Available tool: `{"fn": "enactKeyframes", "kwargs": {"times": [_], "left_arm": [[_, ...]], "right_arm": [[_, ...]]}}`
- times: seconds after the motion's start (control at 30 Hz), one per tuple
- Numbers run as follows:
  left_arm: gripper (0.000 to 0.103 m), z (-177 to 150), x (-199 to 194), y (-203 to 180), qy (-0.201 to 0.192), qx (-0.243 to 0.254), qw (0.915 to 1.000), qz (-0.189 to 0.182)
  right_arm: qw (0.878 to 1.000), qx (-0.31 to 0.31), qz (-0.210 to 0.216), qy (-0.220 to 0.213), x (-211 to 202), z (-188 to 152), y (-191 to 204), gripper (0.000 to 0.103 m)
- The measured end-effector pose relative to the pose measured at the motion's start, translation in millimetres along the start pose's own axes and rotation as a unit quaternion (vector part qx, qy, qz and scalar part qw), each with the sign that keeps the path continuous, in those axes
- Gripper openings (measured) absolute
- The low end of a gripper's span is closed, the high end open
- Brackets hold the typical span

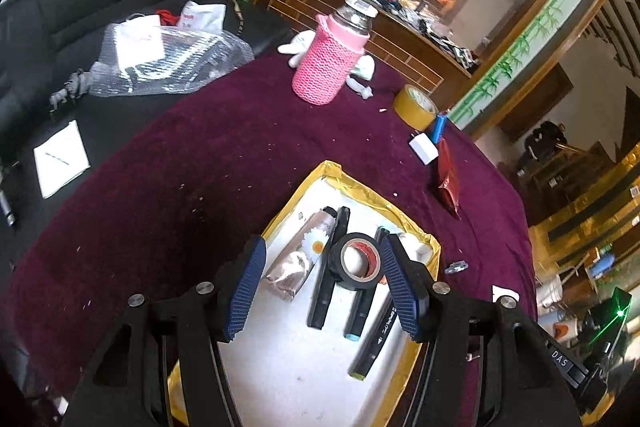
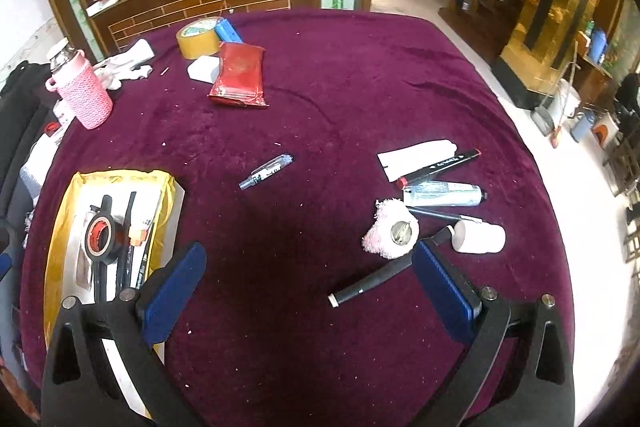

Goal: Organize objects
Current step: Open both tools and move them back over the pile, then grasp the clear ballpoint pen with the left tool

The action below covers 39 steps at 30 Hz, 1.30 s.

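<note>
Left black two-finger gripper with blue ribbed pads [image 1: 322, 283]: jaws spread wide, apparently empty. Right black two-finger gripper, blue-padded [image 2: 308, 293]: likewise agape, holding nothing.

Black angular frames on left gripper [image 1: 322, 285] and right gripper [image 2: 308, 291]; blue ribbed finger pads [image 1: 245, 291]; round silver screws [image 2: 489, 293].

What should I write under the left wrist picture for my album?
Open left gripper hovers over a yellow-edged tray holding black tape, markers and a daisy tube.
</note>
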<state>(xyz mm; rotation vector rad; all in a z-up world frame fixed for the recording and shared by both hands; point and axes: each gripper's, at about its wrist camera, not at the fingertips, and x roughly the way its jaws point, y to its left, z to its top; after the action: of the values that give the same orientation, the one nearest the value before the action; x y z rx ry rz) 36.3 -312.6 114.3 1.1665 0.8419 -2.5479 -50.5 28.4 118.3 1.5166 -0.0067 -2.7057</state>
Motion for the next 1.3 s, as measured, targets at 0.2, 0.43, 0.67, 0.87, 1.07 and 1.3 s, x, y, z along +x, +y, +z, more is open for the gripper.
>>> {"fn": "enactKeyframes", "kwargs": {"times": [0.2,0.43,0.67,0.87,1.07,1.3], "left_arm": [[0.054,-18.1,-7.9,-12.2,-0.001,-0.004,0.9995,0.03],[0.054,-42.0,7.8,-39.9,0.024,0.001,0.9991,0.035],[0.054,-55.3,33.0,-96.5,0.054,0.052,0.9972,0.011],[0.054,-61.9,83.1,-174.0,0.114,0.13,0.9845,-0.028],[0.053,-79.5,148.1,-246.5,0.107,0.29,0.951,-0.001],[0.053,-100.1,190.6,-274.7,0.095,0.39,0.9154,0.026]], "right_arm": [[0.999,0.0,0.032,0.014,15.3,0.4,-13.1,0.103],[0.999,0.016,0.03,0.011,24.3,4.2,-54.2,0.103],[0.998,0.067,-0.015,-0.001,25.1,10.8,-136.6,0.103],[0.994,0.101,-0.03,0.012,29.9,3.3,-186.0,0.103],[0.993,0.109,-0.03,0.023,32.0,-8.1,-208.3,0.103],[0.991,0.127,-0.047,0.023,28.1,-19.0,-235.5,0.103]]}}
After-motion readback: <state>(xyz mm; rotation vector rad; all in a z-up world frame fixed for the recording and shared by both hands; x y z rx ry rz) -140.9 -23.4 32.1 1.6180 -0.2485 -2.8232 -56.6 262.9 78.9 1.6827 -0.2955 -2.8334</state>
